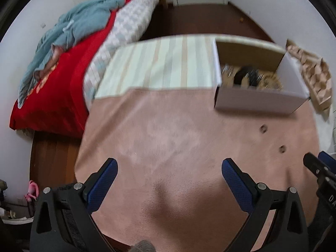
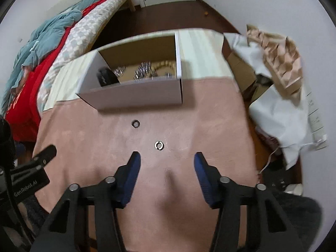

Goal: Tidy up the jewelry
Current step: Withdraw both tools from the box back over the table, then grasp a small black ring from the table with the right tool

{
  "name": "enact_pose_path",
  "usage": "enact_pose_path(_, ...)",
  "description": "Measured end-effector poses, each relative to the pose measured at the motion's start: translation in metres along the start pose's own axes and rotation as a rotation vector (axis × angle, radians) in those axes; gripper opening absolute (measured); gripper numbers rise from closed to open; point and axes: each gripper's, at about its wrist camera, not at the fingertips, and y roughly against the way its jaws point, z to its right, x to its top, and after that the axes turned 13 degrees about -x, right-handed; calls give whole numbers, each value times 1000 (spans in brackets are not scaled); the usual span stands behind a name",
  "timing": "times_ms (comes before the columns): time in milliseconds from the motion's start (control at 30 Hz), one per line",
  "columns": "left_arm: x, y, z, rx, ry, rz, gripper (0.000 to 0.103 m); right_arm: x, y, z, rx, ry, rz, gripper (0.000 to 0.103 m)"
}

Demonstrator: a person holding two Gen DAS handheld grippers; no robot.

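Both grippers hang empty with jaws apart over the pink cloth (image 2: 210,115) on the tabletop, the right gripper (image 2: 167,157) lined up on the near ring (image 2: 159,145) at 12 o'clock, probably bound for the open white box (image 2: 134,98) of jewelry beyond; the left gripper (image 1: 169,164) reads "GenRobot.AI"

- Near ring (image 2: 159,145): small, silvery, open-centred band; lies flat on the pink cloth (image 2: 210,126), well short of the box.
- Far ring (image 2: 135,123): small, darker band; lies flat on the same cloth, just in front of the box wall, apart from the near ring.
- White cardboard box (image 2: 134,96): open top, brown inside; sits upright at the cloth's far edge.
- Box contents (image 2: 145,72): tangled silvery pieces, a beaded strand, one black item; details blurred.
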Motion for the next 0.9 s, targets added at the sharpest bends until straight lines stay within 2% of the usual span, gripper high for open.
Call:
enact_pose_path(133,-3,-25,-6,38,1,-43,101,-4,-28,-8,33,-6,14,43)
enact_pose_path(267,-2,-38,-11,48,2,-69,101,-2,-46,-21,38,18,11,42)
enact_pose_path(333,0,-42,-13,52,-3,-76,101,-4,-55,-27,5,41,0,34)
enact_pose_path(367,0,-44,-13,55,-5,-79,101,-3,-55,-29,-2,46,22,30)
enact_pose_path(400,1,-45,-13,56,-7,-82,101,-3,-56,-33,-21,61,21,17)
enact_pose_path(433,2,-47,-13,58,-8,-83,101,-3,-57,-37,-51,82,32,11)
enact_pose_path(533,7,-49,-11,52,-12,-81,101,-3,-57,-36,-46,80,39,10)
enact_pose_path(567,9,-50,-8,43,-16,-79,101,-3,-57,-31,-36,60,33,1)
enact_pose_path(667,17,-50,8,8,-36,-67,101,0,-51,-10,-12,-9,25,0)
enact_pose_path(833,32,-58,43,-104,-57,-75,101,4,-47,23,38,-99,3,0)
enact_pose_path(867,33,-61,49,-114,-64,-80,101,6,-48,27,60,-104,-3,0)
enact_pose_path(900,35,-62,54,-111,-75,-82,101,8,-51,29,120,-107,-23,0)
